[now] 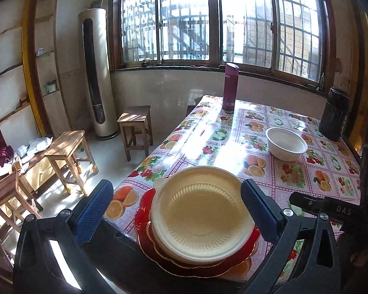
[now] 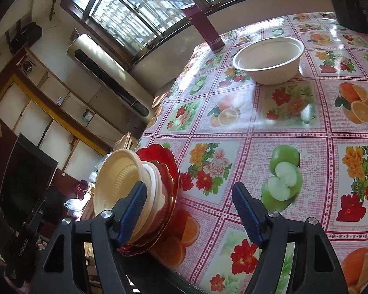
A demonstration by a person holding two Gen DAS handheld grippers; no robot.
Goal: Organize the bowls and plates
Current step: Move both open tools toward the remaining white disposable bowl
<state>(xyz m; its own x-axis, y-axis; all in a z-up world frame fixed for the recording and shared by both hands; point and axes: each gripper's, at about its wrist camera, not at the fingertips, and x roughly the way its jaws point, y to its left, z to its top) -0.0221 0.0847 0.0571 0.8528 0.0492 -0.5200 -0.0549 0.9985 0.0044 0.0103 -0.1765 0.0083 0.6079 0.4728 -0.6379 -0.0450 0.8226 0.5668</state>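
Stack built; one white bowl (image 2: pixel 268 60) remains, well ahead of my right gripper (image 2: pixel 189 214). Both it and my left gripper (image 1: pixel 177 216) are spread, holding nothing. Next: reach forward, pinch its rim.

Stack sits at the tabletop's near left corner in my left view: cream bowl (image 1: pixel 202 216) upright on top, a cream plate (image 1: pixel 159 238) under it, then a gold-rimmed red plate (image 1: pixel 243 252), then a bigger scalloped red plate (image 1: pixel 143 202) at the bottom. White bowl (image 1: pixel 285 143) stands alone, upright, toward the far right edge, well apart from the stack.
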